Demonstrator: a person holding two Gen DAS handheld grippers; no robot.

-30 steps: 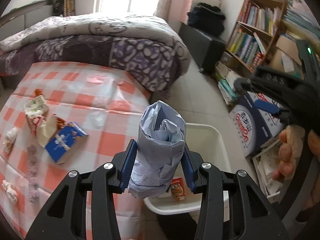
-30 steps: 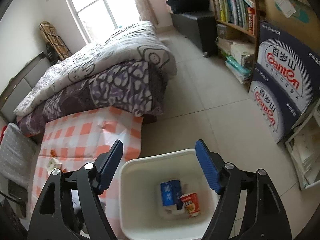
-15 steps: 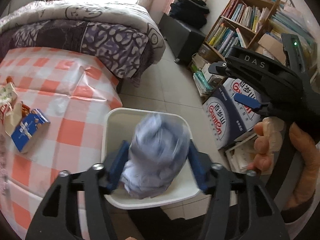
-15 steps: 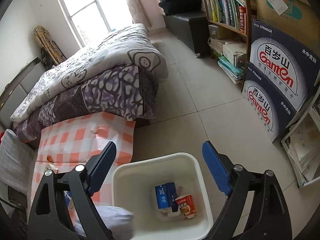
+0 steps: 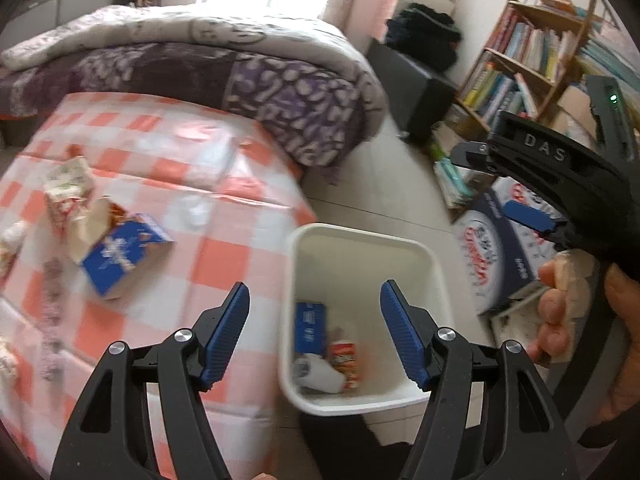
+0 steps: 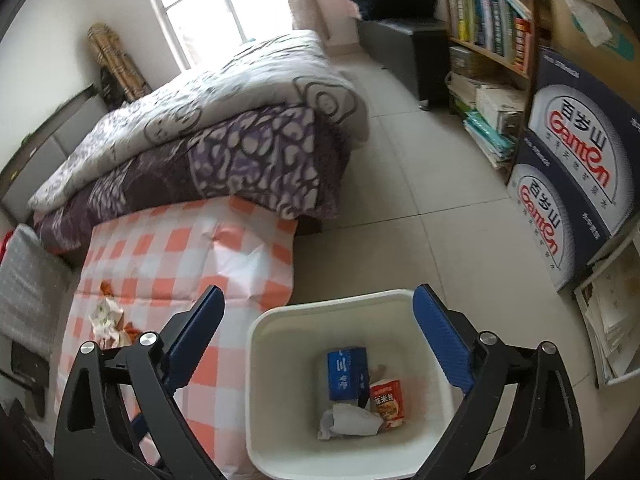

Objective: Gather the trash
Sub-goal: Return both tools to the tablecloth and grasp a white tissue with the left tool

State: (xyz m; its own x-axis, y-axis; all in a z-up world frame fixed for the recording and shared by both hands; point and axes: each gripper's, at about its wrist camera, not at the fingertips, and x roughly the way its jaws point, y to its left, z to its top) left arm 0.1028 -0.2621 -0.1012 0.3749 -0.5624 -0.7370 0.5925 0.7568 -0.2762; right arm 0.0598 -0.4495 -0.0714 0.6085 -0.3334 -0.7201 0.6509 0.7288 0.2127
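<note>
left gripper hanging over the white bin, fingers having just been opening, nothing between them, crumpled paper lying inside the bin, right gripper gaping wide, empty

Daylight is pouring through the window behind the bed; a bookshelf is standing right of the bed, across the pale tiled floor.

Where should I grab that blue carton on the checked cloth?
Grip the blue carton across its two long flat sides, coming down from above with the left tool. It lies flat and tilted, with crumpled wrappers crowding its far end.
</note>
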